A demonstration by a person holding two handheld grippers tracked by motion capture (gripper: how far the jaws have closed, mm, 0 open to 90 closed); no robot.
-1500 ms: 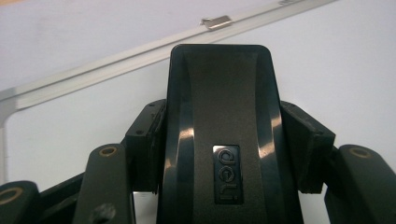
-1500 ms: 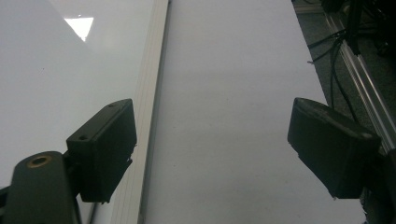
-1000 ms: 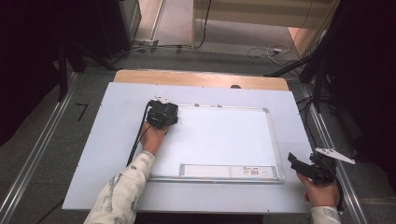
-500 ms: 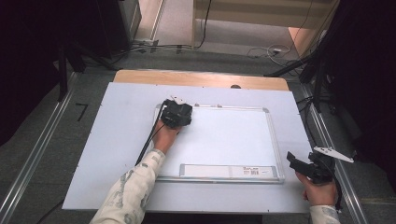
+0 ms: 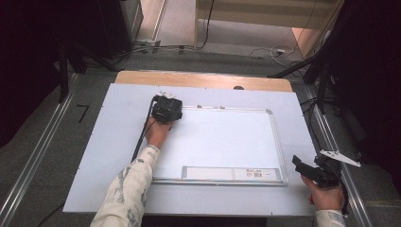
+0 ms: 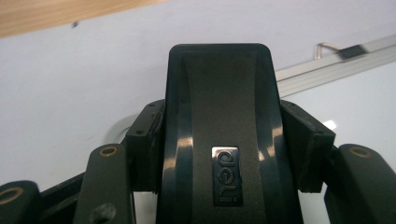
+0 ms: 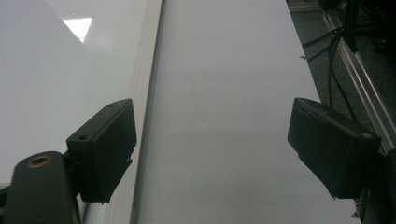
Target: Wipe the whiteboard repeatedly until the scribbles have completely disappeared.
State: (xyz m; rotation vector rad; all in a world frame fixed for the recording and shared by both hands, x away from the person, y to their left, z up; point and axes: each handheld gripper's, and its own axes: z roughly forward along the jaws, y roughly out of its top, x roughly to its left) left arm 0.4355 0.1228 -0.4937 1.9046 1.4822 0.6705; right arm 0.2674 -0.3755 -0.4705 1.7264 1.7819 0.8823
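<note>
1. A white counter [image 5: 94, 156] carries a whiteboard [image 5: 227, 142], its surface looking clean.
2. Left tongs [image 6: 224, 149] clamp the black eraser [image 6: 219, 126] at the board's top-left corner; little wiping seems left.
3. Right tongs [image 7: 212, 149] gape empty beside the board's right edge.

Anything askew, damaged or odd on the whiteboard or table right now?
Nothing stands out. The whiteboard lies flat and square on the table, its surface clean. The left claw grips a black eraser at the board's top-left corner; the right claw is open beside the right edge.
</note>
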